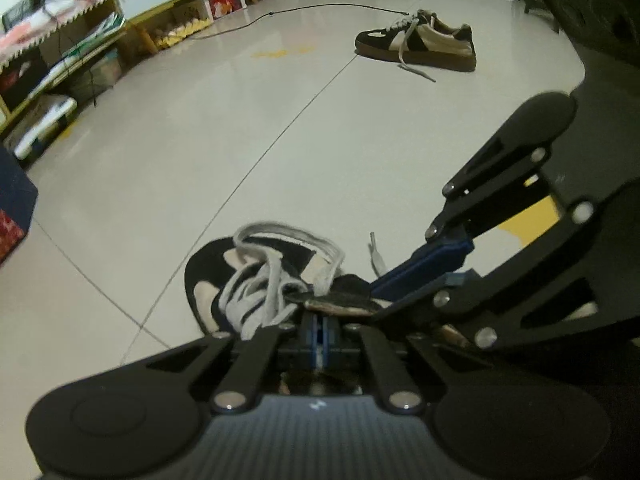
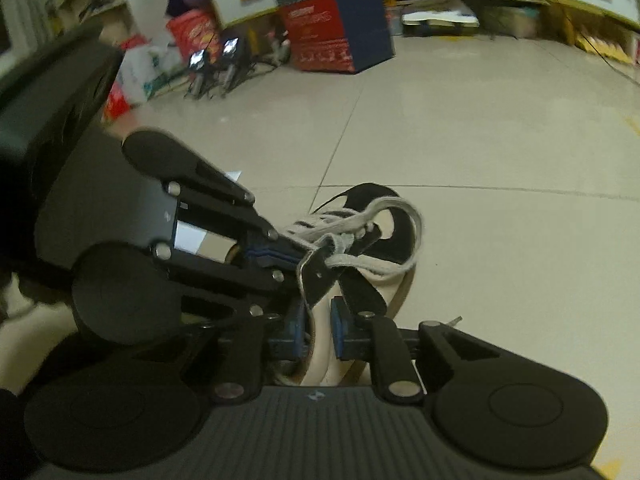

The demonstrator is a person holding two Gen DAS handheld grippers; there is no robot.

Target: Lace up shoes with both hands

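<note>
Clamping: left gripper has its 2 blue pads pressed together, with a pale strip between them that looks like lace, though the pinch point is too dim to be sure. In the right wrist view its black linkage reaches in from the left, and its tip meets the black tongue tab of the near shoe.

Right gripper has a clear gap between its 2 blue pads. The shoe's pale inner lining shows through that gap, and no pad presses on anything. In the left wrist view its blue finger angles in from the right and ends beside the tongue.

Near shoe sits on the floor directly under both grippers: black suede-like upper, cream panels, rounded toe. Its flat woven lace is greyish-white and frayed-looking, criss-crossed over the eyelets, with 1 big loose loop arching over the toe end. A free lace end with a stiff tip sticks up next to the right finger.

Second shoe, same black/cream style with a brown gum sole, lies well apart across the floor, its lace trailing onto the tile.

Floor is glossy pale tile with thin dark grout lines. A thin black cable runs along it behind the second shoe.
</note>
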